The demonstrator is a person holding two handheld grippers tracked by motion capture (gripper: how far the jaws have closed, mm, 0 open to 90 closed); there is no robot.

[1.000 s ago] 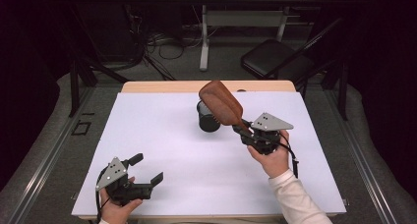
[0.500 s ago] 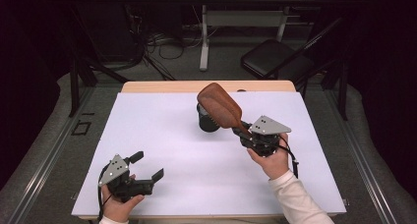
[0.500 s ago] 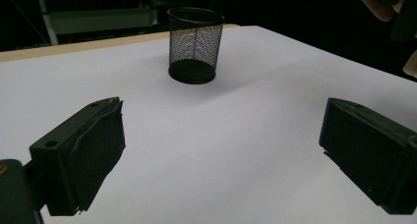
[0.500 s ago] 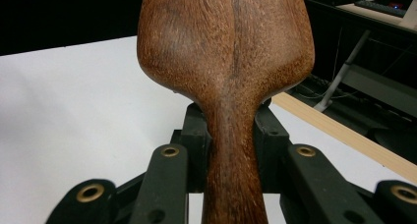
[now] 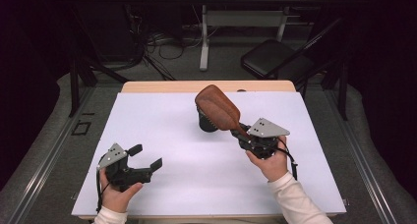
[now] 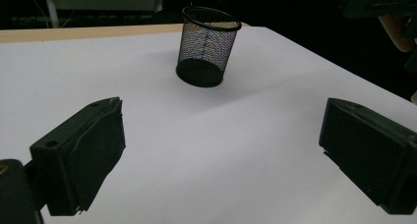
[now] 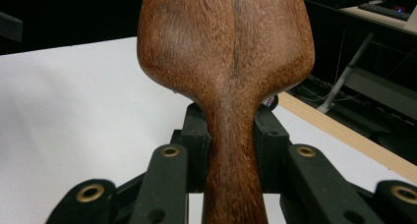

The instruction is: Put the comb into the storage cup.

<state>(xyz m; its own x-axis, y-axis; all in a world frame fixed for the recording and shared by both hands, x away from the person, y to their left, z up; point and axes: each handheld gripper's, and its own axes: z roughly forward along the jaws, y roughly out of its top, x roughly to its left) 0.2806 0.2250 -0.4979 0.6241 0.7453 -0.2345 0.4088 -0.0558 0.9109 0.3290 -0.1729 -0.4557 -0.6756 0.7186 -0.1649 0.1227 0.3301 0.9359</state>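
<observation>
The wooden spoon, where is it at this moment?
In the high view, the wooden spoon is right of the table's middle, its handle clamped in the right gripper, its bowl raised over the black mesh cup.

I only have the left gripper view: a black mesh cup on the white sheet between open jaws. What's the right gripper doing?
Observer: The right gripper is shut on the handle of a large brown wooden spoon.
Operator: Where's the spoon relative to the cup?
Observer: In the high view its bowl is above the black wire-mesh cup and covers part of it.
Operator: Is the spoon inside the cup?
Observer: Not yet; the bowl is above the rim.
</observation>
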